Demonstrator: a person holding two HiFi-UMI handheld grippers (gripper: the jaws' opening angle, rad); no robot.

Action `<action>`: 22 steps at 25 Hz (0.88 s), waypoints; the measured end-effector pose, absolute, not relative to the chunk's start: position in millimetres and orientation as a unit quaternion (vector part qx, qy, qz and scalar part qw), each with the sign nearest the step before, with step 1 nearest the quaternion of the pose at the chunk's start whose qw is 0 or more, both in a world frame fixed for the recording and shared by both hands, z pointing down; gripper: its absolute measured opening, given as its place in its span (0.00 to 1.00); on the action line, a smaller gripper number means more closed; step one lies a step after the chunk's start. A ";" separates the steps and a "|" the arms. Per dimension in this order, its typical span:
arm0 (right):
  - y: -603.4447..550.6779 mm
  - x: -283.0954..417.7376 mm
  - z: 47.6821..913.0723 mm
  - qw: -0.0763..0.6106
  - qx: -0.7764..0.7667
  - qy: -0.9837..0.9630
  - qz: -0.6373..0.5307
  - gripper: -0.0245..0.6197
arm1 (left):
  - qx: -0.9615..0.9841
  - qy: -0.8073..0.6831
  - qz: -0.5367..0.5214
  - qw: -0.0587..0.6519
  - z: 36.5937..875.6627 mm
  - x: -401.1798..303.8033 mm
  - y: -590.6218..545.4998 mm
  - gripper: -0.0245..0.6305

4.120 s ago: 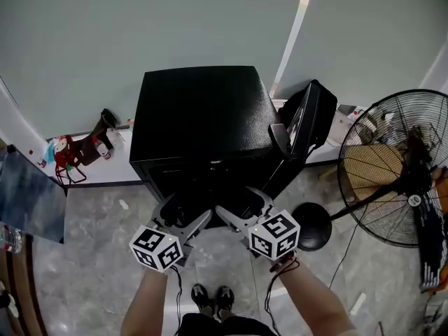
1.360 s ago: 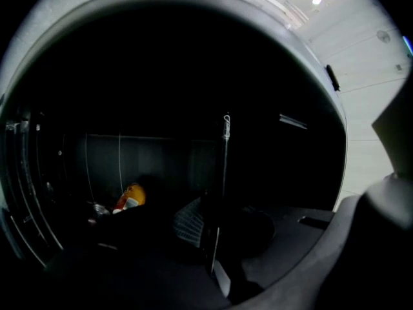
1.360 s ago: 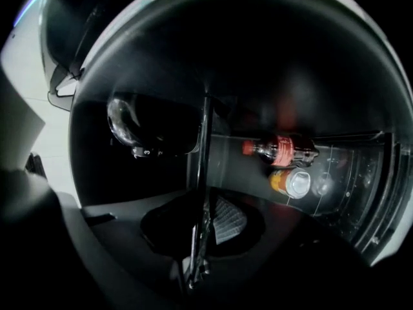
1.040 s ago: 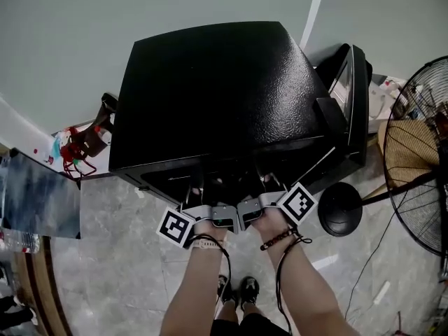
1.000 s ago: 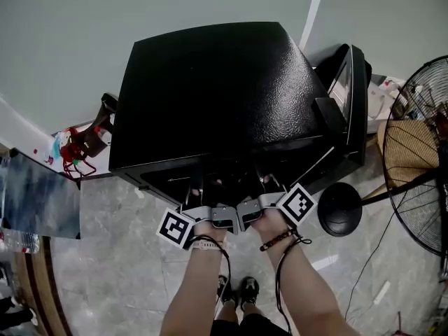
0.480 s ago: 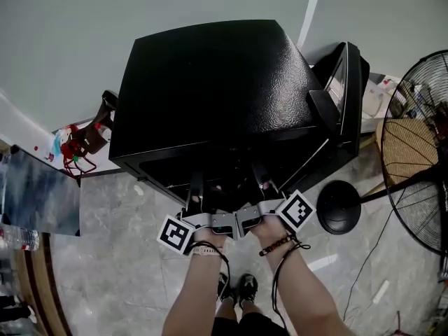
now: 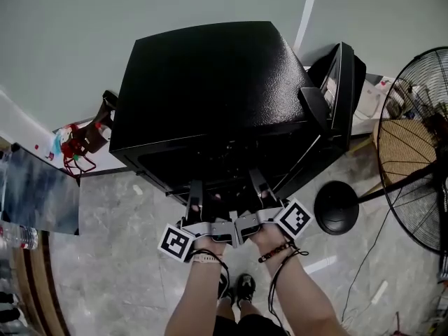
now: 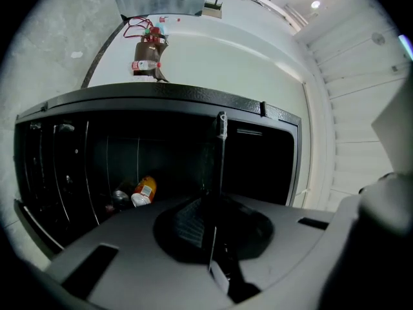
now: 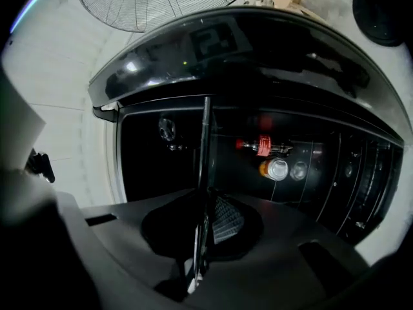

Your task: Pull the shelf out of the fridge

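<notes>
A black mini fridge (image 7: 210, 82) stands against the wall with its door (image 7: 339, 89) swung open to the right. The thin glass shelf (image 8: 221, 148) shows edge-on as a bright line running from each gripper's jaws into the dark cabinet, as in the right gripper view (image 9: 205, 141). My left gripper (image 8: 210, 206) is shut on the shelf's front edge, and my right gripper (image 9: 206, 202) is shut on it too. From the head view, left gripper (image 7: 194, 196) and right gripper (image 7: 257, 186) reach side by side into the fridge opening.
Inside the fridge lie an orange bottle (image 8: 143, 191), a red-labelled bottle (image 9: 266, 146) and a can (image 9: 277, 168). A standing fan (image 7: 420, 159) with round base (image 7: 336, 207) is at the right. Red clutter (image 7: 70, 145) sits by the wall on the left.
Both grippers have drawn back toward the person, and more of their jaws now shows outside the fridge opening. They stay shut on the shelf's edge.
</notes>
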State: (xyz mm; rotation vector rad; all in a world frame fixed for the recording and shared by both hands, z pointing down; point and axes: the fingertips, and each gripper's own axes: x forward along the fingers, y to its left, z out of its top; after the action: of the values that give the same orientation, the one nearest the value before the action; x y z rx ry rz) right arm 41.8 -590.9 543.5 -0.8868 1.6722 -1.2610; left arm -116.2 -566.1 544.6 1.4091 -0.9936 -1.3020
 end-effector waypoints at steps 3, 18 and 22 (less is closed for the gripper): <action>-582.9 40.8 545.1 0.423 -0.349 0.668 -0.504 0.09 | 0.574 -0.411 -0.530 0.470 547.5 -117.8 -556.2 0.07; -549.0 47.3 550.4 0.417 -0.350 0.666 -0.510 0.09 | 0.576 -0.408 -0.535 0.465 549.2 -111.4 -523.0 0.07; -542.1 47.4 548.5 0.420 -0.347 0.666 -0.510 0.09 | 0.573 -0.406 -0.537 0.467 549.2 -110.4 -515.5 0.07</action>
State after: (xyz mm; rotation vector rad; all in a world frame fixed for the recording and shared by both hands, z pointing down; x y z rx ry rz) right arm 47.4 -542.1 548.5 -0.8685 1.6683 -1.2780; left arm -110.4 -515.5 549.2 1.4070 -0.9971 -1.3182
